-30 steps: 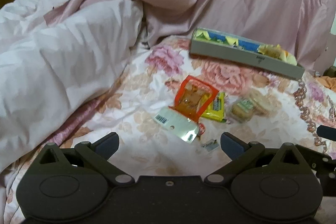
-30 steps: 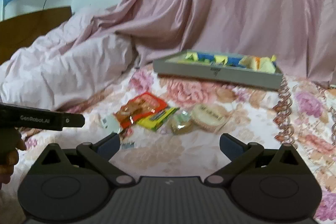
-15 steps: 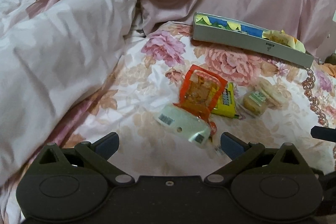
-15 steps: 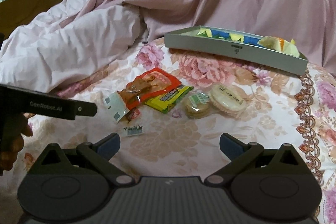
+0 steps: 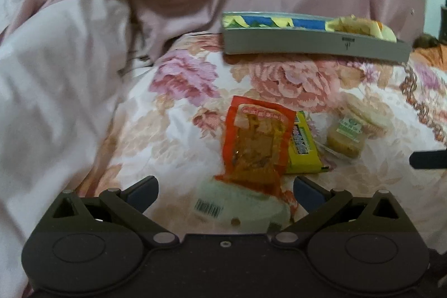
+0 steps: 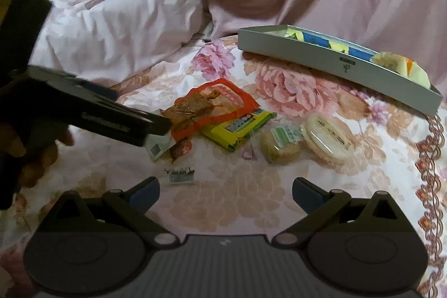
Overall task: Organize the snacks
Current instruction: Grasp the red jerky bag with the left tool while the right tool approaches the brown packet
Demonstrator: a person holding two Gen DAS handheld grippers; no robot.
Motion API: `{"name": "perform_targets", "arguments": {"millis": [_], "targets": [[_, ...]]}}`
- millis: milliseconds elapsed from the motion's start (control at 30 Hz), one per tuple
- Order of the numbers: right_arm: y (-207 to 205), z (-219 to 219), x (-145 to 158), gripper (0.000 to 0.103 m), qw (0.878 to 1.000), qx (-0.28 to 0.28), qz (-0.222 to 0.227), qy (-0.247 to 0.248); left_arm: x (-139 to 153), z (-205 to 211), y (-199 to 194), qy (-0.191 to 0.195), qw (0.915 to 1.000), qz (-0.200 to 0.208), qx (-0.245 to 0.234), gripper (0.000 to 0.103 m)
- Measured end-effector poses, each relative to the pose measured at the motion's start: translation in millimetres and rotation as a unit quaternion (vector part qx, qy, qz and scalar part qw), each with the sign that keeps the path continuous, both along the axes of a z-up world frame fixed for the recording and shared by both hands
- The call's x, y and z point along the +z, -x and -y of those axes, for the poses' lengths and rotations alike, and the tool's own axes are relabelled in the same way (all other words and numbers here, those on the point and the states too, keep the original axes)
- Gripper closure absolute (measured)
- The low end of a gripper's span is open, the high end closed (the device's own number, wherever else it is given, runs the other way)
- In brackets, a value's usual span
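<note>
Your left tongs (image 5: 225, 190) are wide open around the white packet (image 5: 240, 204) on the bed (image 5: 178, 130). The red snack bag (image 5: 255, 141) lies on it and may drag along. Your right tongs (image 6: 225, 190) are open and empty, far from the gray tray (image 6: 321, 56).

snacks before a tray on the bed

jerky pack (image 5: 255, 141) overlaps the candy bar (image 5: 303, 145) to its right; two cakes (image 6: 304, 138) further right; tray (image 5: 315, 45) behind them; bunched quilt (image 5: 56, 91) left.
</note>
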State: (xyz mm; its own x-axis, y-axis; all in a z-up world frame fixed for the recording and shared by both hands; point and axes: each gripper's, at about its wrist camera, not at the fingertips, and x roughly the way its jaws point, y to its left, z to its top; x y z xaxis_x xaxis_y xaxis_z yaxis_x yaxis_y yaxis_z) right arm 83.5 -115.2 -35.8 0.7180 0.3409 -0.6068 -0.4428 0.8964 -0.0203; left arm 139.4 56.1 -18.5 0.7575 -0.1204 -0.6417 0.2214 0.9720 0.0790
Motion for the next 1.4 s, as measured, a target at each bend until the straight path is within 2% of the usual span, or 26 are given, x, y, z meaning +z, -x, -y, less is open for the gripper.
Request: {"name": "perform_targets", "arguments": {"millis": [333,467,567,633,667,800,1000,1200,1400], "targets": [[-7.0,-11.1,-6.5,0.000,0.999,0.020,0.005,0.027,-16.8,19.3,-37.4,-0.025,0.9993,-0.009,-0.025,0.001],[-8.4,-11.6,-7.9,0.000,0.999,0.023,0.002,0.028,-19.4,20.5,-41.5,-0.013,0.9990,-0.022,-0.038,0.003],[-10.1,-12.2,-8.9,0.000,0.999,0.020,-0.002,0.027,-18.0,17.1,-42.3,0.003,0.9991,-0.028,-0.033,0.010],[-10.3,-12.4,-9.4,0.000,0.999,0.019,-0.002,0.027,-17.0,15.4,-42.8,0.012,0.9987,-0.036,-0.034,0.023],[-9.6,-12.5,-9.5,0.000,0.999,0.019,-0.002,0.027,-16.5,14.8,-42.9,0.017,0.9985,-0.041,-0.033,0.026],[-9.1,-11.7,-9.4,0.000,0.999,0.018,-0.001,0.027,-13.4,11.9,-42.4,0.034,0.9979,-0.052,-0.019,0.041],[-10.7,-13.2,-11.0,0.000,0.999,0.023,-0.006,0.032,-8.7,0.4,-34.7,0.067,0.9946,-0.073,0.028,0.041],[-23.7,-21.9,-14.3,0.000,0.996,0.072,-0.051,0.034,-1.7,-29.3,-17.8,0.137,0.9821,-0.083,0.099,0.041],[-45.7,-39.4,-15.0,0.001,0.992,0.102,-0.058,0.035,-1.8,-43.5,6.1,0.140,0.9740,-0.096,0.150,0.041]]}}
